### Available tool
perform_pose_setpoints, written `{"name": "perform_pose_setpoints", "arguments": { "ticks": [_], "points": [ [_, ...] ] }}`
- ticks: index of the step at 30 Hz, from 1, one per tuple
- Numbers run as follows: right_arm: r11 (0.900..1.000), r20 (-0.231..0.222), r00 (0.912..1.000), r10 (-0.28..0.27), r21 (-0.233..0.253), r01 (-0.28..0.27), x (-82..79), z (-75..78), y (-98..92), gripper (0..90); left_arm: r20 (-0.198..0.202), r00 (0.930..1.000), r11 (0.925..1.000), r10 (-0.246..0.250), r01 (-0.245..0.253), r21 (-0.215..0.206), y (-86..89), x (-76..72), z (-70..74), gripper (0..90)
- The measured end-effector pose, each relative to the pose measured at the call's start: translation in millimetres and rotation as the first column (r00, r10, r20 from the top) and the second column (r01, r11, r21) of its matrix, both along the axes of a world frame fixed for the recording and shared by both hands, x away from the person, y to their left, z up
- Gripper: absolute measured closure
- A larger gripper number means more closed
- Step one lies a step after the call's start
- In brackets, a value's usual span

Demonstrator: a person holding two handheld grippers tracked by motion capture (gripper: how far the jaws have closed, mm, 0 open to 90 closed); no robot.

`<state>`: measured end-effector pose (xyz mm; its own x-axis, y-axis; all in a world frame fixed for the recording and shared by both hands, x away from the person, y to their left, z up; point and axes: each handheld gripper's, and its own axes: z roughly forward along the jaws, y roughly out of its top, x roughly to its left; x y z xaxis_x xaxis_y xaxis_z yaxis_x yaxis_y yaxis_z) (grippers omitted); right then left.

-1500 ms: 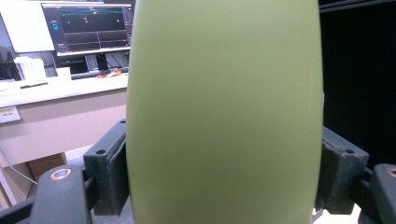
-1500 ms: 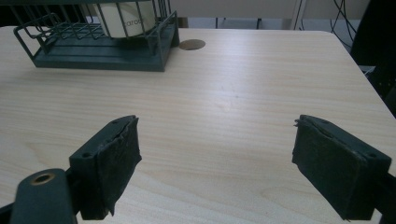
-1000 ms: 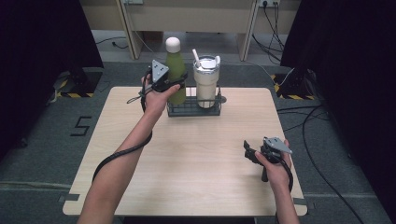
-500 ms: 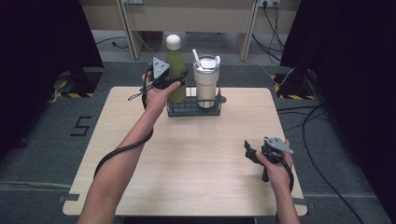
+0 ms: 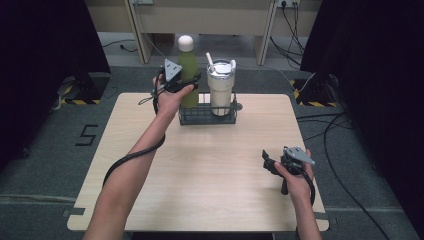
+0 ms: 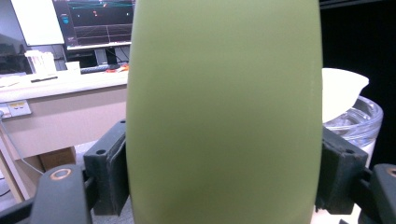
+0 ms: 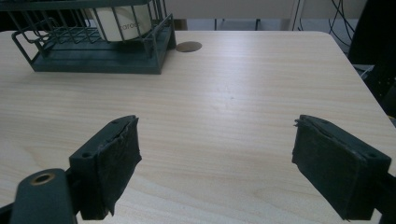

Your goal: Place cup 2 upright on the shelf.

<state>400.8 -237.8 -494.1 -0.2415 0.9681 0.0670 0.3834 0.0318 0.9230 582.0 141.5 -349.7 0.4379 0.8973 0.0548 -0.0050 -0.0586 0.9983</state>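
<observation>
At twelve o'clock on table [image 5: 200, 170], left gripper [image 5: 192, 82] clamped green bottle [image 5: 188, 75], probably lifting from rack [image 5: 207, 116]; right gripper [image 5: 267, 164] waited open

A cream tumbler [image 5: 220, 89] with a straw stands upright in a wire basket [image 5: 207, 118]

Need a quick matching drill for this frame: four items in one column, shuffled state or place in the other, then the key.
Items:
1. green bottle
2. white tumbler
3. left hand-held gripper
4. right hand-held gripper

States or places:
A. jaws wide apart, nothing between them, over the table's near right part
B. stands in the wire basket, straw in its lid
C. clamped on both sides by black pads
D. shut on the bottle's body at the basket's left end

Pairs: 1-C, 2-B, 3-D, 4-A
</observation>
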Motion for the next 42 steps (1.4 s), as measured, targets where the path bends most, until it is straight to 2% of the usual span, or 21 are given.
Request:
{"name": "perform_pose_setpoints", "arguments": {
  "ticks": [18, 28, 42],
  "points": [
    [1.0, -0.005, 0.9999, -0.01, 0.009, 0.01, -1.7, -0.5, -1.5, 15.0, -0.026, 0.9996, 0.9999, 0.014, -0.014, 0.008, -3.4, 15.0, -4.8, 21.2],
    [1.0, -0.002, 1.0, -0.003, 0.0, 0.003, -1.4, -1.6, -1.4, 15.0, -0.039, 0.9989, 0.9996, 0.028, -0.028, -0.005, -4.4, 23.8, -6.4, 21.2],
    [1.0, -0.003, 1.0, -0.002, 0.0, 0.002, -1.2, -2.1, -1.6, 15.0, -0.06, 0.9973, 0.9991, 0.042, -0.041, 0.006, -5.9, 33.2, -12.9, 21.2]
  ]
}}
